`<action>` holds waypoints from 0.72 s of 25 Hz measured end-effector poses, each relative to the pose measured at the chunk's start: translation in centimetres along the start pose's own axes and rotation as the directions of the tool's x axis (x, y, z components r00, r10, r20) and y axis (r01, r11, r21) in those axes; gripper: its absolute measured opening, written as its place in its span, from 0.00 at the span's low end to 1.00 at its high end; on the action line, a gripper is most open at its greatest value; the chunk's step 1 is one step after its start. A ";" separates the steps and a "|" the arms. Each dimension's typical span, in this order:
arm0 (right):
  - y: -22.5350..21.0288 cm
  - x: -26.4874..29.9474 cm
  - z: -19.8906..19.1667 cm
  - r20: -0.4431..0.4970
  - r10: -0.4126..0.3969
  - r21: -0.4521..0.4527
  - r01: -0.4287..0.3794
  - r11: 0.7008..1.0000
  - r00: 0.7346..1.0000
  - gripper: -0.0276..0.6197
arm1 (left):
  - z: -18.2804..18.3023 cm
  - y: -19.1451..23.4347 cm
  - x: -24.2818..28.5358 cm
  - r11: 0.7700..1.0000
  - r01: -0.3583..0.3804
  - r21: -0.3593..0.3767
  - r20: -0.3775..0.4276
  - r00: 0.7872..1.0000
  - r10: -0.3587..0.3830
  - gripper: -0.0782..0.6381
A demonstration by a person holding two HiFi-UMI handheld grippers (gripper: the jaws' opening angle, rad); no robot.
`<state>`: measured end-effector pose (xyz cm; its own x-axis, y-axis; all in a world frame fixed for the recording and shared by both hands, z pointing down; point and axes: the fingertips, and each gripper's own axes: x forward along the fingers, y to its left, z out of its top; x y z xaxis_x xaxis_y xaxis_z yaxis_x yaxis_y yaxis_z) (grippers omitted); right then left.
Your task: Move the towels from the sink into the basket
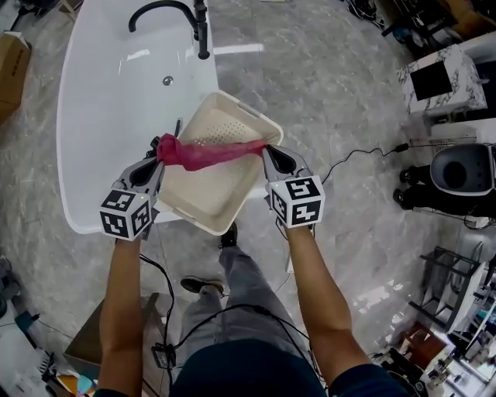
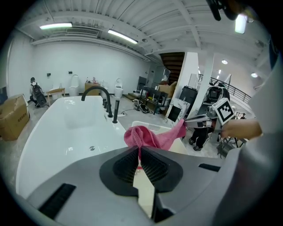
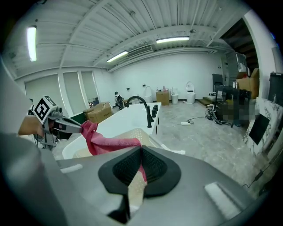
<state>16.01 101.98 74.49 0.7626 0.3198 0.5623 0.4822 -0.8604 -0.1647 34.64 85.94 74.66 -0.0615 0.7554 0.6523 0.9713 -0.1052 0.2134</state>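
A pink towel (image 1: 211, 152) is stretched between my two grippers above the cream perforated basket (image 1: 232, 186). My left gripper (image 1: 160, 153) is shut on the towel's left end, which bunches just past its jaws in the left gripper view as the towel (image 2: 148, 136). My right gripper (image 1: 266, 150) is shut on the right end, where the towel (image 3: 110, 145) runs into its jaws. The basket rests on the right edge of the white sink (image 1: 116, 93), whose basin shows no other towel.
A black faucet (image 1: 190, 19) stands at the sink's far end, with the drain (image 1: 167, 80) near it. A black cable (image 1: 356, 157) crosses the grey marble floor on the right. A cardboard box (image 1: 12, 66) sits left of the sink. My legs stand below the basket.
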 end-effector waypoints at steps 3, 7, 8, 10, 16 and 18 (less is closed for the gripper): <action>-0.1 0.6 -0.7 -0.021 -0.001 -0.003 0.001 1.000 1.000 0.06 | -0.8 0.0 0.7 1.000 -0.004 -0.004 -0.019 1.000 0.004 0.14; -0.2 1.2 -1.7 -0.052 -0.002 -0.009 0.001 1.000 0.999 0.07 | -1.5 0.0 1.4 1.000 -0.010 0.000 -0.042 0.999 0.010 0.14; -0.2 1.3 -2.0 -0.058 0.000 -0.012 0.000 1.000 0.998 0.07 | -1.6 0.0 1.6 1.000 -0.011 -0.002 -0.048 0.999 0.011 0.14; -0.2 1.6 -2.4 -0.069 0.006 -0.013 -0.007 1.000 0.998 0.07 | -1.9 0.1 2.0 1.000 -0.013 -0.011 -0.058 0.998 0.012 0.14; 0.4 2.1 -3.0 -0.099 0.030 -0.031 -0.033 0.999 0.995 0.07 | -2.7 0.0 2.4 1.000 -0.008 -0.025 -0.093 0.996 0.006 0.14; 0.5 1.9 -2.9 -0.111 0.033 -0.045 -0.038 0.998 0.993 0.07 | -2.7 -0.3 2.4 1.000 -0.004 -0.028 -0.105 0.994 0.001 0.14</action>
<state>16.45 101.05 77.82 0.7256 0.2453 0.6429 0.4327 -0.8891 -0.1490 33.58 86.03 78.14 -0.0843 0.6831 0.7254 0.9646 -0.1267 0.2314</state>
